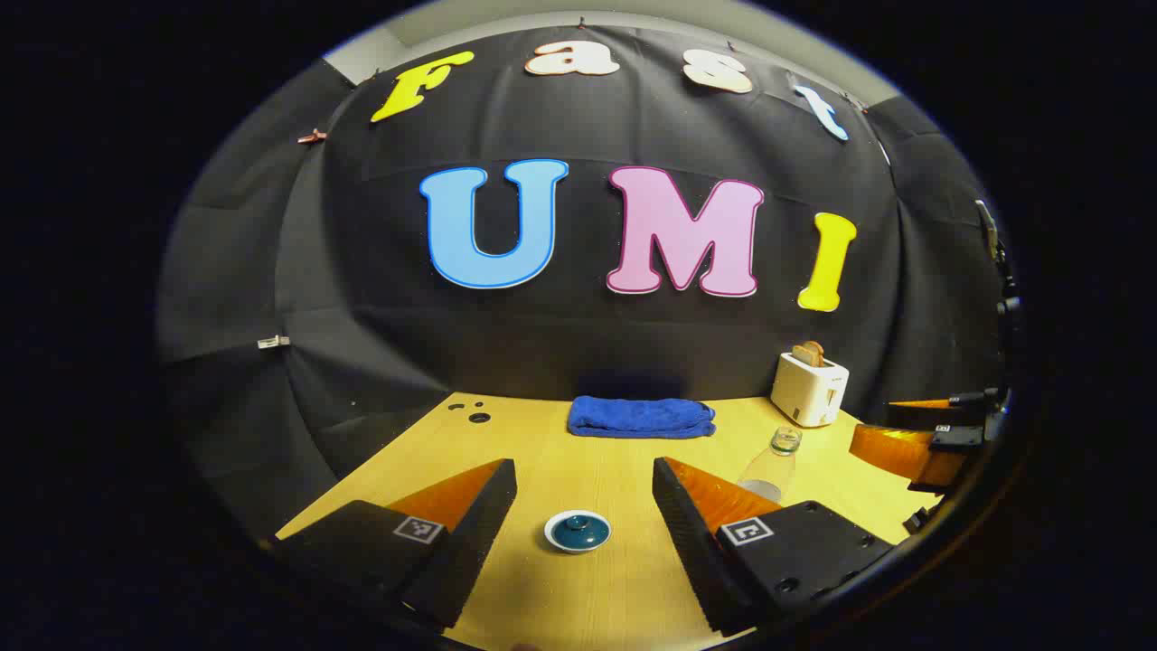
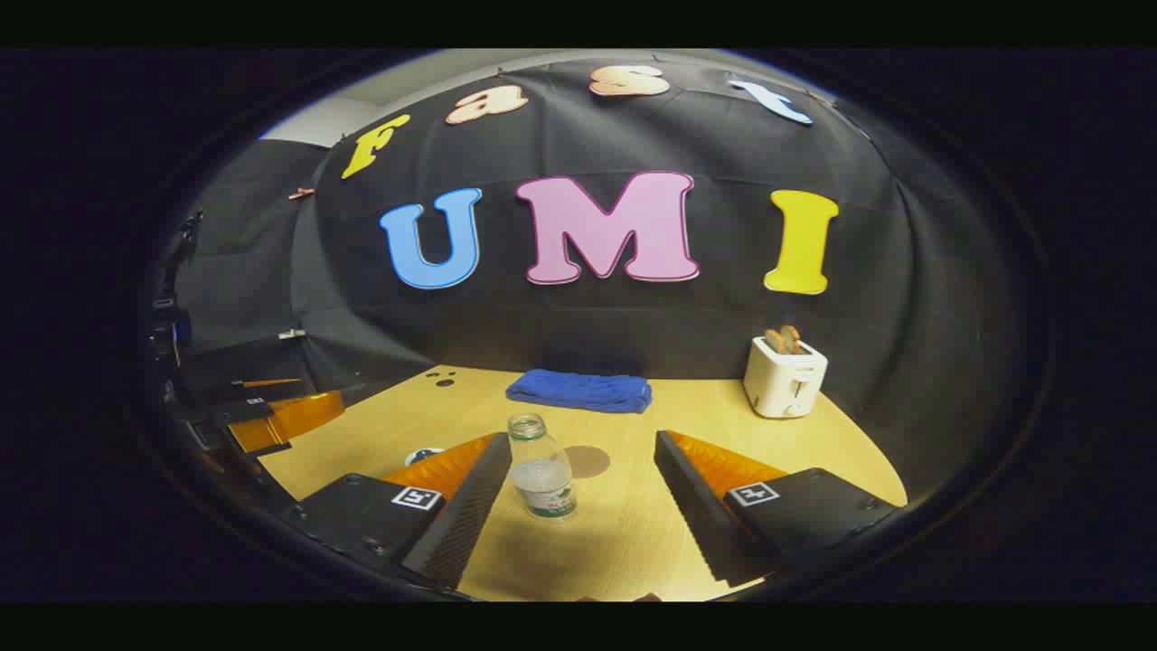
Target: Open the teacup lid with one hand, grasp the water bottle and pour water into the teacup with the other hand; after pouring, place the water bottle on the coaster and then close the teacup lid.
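Left gripper [image 1: 583,493]: my fingers spread wide, nothing between them but air. The teacup [image 1: 577,532] sits on the bench [image 1: 615,588] in the gap between the two fingers, lid [image 1: 577,526] on, not touched by either one. From this view the water bottle [image 1: 770,468] stands just past my right-hand finger, partly hidden by it, cap off as far as I can tell.

Right gripper [image 2: 583,479]: fingers spread too, holding nothing. Water bottle [image 2: 540,477] upright on the bench, inside the gap but close to the left-hand finger; can't tell if it touches. Partly filled. Round coaster [image 2: 587,461] lies flat just behind and to the right of the bottle, bare. A sliver of the teacup [image 2: 421,455] peeks out behind that same finger.

Other stuff: folded blue towel [image 2: 580,390] at the back edge of the bench, white toaster [image 2: 785,377] with bread slices in it at the back right. Each view catches the other gripper at its edge: right one [image 1: 917,443] and left one [image 2: 262,416].
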### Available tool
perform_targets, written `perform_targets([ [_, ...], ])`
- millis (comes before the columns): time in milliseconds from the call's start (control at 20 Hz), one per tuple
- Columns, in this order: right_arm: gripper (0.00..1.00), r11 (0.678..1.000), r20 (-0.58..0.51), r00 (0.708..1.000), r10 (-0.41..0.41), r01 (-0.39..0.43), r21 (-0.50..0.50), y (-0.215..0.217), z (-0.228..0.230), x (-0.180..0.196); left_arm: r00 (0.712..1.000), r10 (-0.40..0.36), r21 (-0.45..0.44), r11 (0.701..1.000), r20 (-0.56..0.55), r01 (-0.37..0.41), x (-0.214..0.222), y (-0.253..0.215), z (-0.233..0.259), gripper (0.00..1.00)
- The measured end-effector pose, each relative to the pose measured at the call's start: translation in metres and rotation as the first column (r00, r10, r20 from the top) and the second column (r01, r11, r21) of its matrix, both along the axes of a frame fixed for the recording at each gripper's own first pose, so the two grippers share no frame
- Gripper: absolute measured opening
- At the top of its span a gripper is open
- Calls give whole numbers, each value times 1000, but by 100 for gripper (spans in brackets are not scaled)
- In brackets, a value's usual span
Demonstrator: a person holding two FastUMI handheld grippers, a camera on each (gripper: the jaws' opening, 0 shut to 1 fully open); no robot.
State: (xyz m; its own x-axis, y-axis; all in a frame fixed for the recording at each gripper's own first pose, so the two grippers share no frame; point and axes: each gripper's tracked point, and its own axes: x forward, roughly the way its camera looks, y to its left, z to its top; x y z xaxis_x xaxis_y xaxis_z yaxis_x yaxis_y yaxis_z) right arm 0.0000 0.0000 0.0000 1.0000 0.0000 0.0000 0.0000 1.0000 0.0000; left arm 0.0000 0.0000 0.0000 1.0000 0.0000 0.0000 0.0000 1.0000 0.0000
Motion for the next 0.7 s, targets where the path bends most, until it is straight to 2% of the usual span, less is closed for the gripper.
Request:
perform_targets([
  [300,99,996,-24,996,88,-89,-33,23,-12,6,1000,9,47,999,-20,-8,10,-2,-18,95],
  [500,99,994,-22,995,99,-100,-53,27,-12,10,998,-37,71,997,-49,41,13,-13,-29,95],
  [700,99,993,-31,994,103,-105,-50,27,-16,13,997,-34,48,998,-65,37,20,-9,-34,97],
])
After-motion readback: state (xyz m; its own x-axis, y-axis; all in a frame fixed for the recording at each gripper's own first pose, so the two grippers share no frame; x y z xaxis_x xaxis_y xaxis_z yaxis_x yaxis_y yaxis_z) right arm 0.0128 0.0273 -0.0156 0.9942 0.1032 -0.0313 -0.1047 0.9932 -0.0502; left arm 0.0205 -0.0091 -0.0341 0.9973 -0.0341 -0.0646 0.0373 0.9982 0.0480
